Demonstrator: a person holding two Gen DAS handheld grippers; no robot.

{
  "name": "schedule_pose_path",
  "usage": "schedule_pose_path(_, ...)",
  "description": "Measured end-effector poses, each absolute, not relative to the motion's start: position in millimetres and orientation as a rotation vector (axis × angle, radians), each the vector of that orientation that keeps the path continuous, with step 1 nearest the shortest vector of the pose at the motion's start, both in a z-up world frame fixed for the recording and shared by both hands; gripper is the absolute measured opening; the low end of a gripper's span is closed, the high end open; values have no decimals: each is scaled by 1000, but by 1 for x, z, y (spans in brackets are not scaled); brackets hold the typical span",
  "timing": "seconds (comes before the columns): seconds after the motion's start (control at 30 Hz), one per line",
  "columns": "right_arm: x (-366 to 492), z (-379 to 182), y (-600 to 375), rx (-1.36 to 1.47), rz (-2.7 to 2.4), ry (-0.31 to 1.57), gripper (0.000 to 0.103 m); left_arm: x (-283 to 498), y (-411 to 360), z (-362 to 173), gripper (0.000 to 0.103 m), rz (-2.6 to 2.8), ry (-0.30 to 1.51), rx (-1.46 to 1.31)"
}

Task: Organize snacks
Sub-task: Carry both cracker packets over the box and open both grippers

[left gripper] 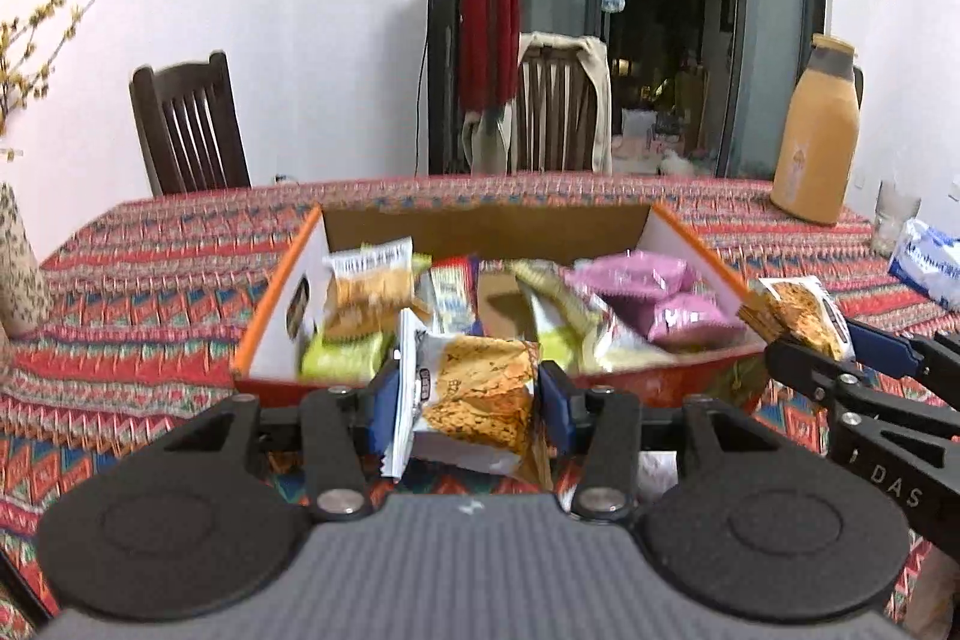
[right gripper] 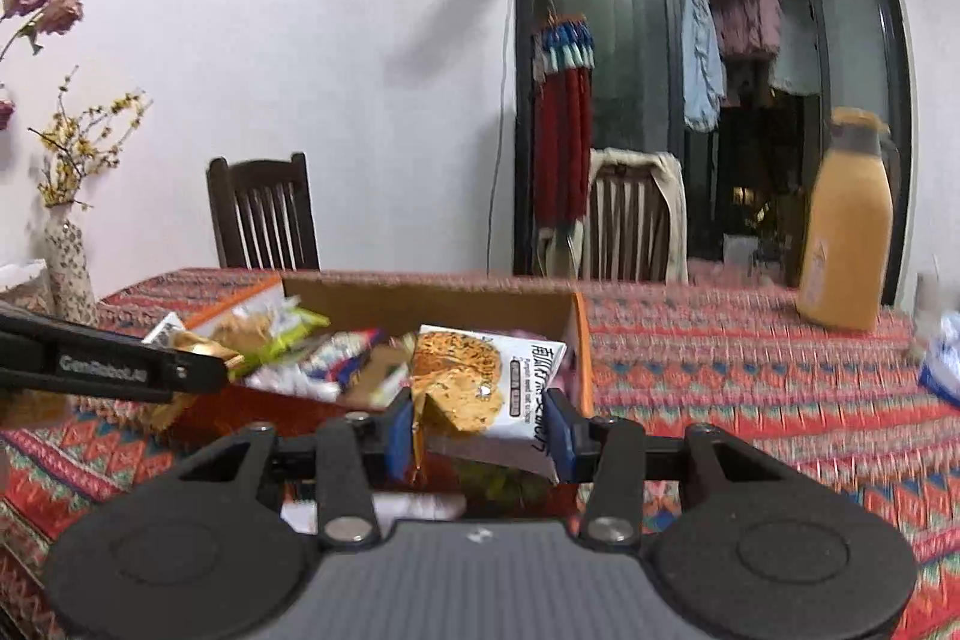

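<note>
On the table with the red, blue and orange patterned cloth (left gripper: 150, 244) sits an open cardboard box with orange-edged walls (left gripper: 690, 244), partly filled with small snack packets: two purple ones (left gripper: 636, 274) at its right side, a yellow-green one (left gripper: 342, 358) at its near left corner, and white and pale ones mixed between. Left gripper (left gripper: 474, 400): blue pads clamped on a white packet printed with golden-brown crackers (left gripper: 474, 394), which is tilted, crumpled at its right side, and held just before the box's near wall, above the cloth. Right gripper (right gripper: 480, 430): pads closed on a second white cracker packet with dark lettering down its right panel (right gripper: 486, 382), also tilted, held at the near right corner of the box; in the left wrist view the same packet shows just outside the box's right wall. Whether either packet touches the box rim cannot be told. Edges: near wall of the box is low and red-orange, far wall higher and plain brown inside. Open room: bare cloth lies left of the box as far as a speckled vase with yellow twigs (right gripper: 69, 250), and right of it up to a tall orange-tan flask (left gripper: 816, 136) and a blue-and-white tissue pack (left gripper: 927, 262), both well apart from the box. Inside the box, a patch of brown floor (left gripper: 498, 301) shows near the middle. Behind the table stand a dark wooden chair (left gripper: 189, 124) and a chair draped with a beige cloth (left gripper: 564, 106).
</note>
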State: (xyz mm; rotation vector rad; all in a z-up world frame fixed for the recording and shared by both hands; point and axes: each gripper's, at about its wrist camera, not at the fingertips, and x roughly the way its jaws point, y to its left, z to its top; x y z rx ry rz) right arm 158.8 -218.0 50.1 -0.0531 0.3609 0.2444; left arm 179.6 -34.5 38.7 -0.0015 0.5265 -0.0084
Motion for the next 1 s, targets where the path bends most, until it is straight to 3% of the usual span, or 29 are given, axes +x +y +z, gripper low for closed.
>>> schedule_pose_path(0.53, 236, 77, -174, -91, 262, 327, 43, 236, -17, 73, 49, 73, 434, -32)
schedule_pose_path(1.0, 270, 44, -166, -87, 250, 377, 43, 273, 5, 38, 49, 118, 448, -85)
